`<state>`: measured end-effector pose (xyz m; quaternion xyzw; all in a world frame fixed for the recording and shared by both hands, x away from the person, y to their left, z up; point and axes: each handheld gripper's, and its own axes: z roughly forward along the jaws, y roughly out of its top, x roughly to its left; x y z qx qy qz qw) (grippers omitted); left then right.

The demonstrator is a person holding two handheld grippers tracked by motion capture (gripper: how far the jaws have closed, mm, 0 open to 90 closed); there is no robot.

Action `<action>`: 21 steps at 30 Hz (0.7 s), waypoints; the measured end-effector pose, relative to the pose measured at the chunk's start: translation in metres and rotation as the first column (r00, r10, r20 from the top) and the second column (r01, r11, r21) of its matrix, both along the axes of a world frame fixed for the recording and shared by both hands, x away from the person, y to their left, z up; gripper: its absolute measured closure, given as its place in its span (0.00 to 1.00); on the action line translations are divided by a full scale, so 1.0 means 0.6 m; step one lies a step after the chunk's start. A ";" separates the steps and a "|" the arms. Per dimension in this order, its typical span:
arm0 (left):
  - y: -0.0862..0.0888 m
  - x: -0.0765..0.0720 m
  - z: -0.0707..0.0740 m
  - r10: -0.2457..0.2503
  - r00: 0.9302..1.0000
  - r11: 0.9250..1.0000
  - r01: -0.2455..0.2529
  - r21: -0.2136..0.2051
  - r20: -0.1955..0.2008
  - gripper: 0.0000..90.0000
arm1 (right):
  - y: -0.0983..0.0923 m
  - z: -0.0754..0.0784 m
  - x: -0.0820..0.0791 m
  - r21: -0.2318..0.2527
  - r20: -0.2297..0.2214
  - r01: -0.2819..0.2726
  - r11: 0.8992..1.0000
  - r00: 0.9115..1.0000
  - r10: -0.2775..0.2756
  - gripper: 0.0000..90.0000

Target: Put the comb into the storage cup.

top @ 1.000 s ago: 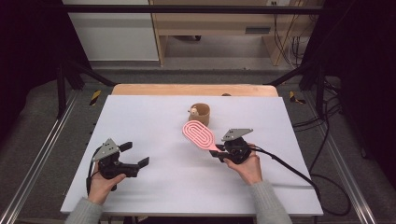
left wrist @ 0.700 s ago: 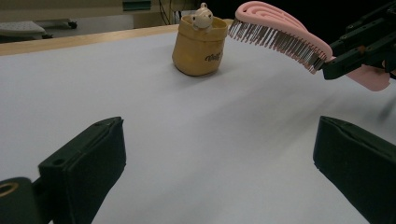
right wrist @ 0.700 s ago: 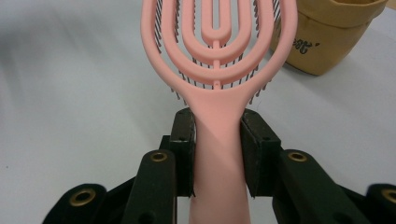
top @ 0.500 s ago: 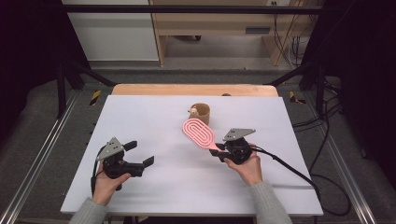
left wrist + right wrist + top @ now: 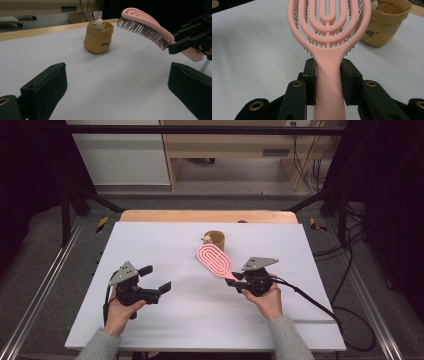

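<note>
Two hand-held grippers are working: the right gripper (image 5: 328,75) is clamping a pink oval plastic hairbrush (image 5: 214,260). The left gripper (image 5: 152,280), jaws wide and empty, has been edging toward it, likely for a handover.

Right gripper (image 5: 235,281) fingers clamped; left gripper (image 5: 156,281) fingers spread.

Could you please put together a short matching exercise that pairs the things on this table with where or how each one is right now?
Things:
1. pink hairbrush
2. tan pouch
3. small toy figure
4. left tongs

States:
A. open, holding nothing
B. peeking out of the pouch's top
C. clamped by its handle in the right tongs, raised off the table
D. standing upright on the white table, toward its far edge

Pairs: 1-C, 2-D, 3-B, 4-A
</note>
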<state>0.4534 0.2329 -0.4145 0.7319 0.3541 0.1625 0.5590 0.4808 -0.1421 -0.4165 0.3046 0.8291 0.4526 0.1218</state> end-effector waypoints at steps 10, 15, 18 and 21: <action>-0.028 0.004 0.007 -0.027 1.000 1.000 0.027 -0.014 0.000 0.03 | 0.002 -0.002 -0.013 0.018 0.014 -0.010 1.000 1.000 0.009 0.77; -0.038 0.005 0.007 -0.033 0.999 0.999 0.033 -0.017 -0.005 0.03 | 0.004 -0.004 -0.016 0.027 0.018 -0.015 1.000 1.000 0.014 0.77; -0.043 0.006 0.008 -0.037 0.999 0.999 0.037 -0.024 -0.008 0.03 | 0.004 -0.004 -0.017 0.032 0.019 -0.015 0.999 1.000 0.014 0.77; -0.048 0.007 0.008 -0.040 0.999 0.999 0.040 -0.030 -0.014 0.02 | 0.005 -0.004 -0.018 0.039 0.016 -0.016 0.999 1.000 0.016 0.77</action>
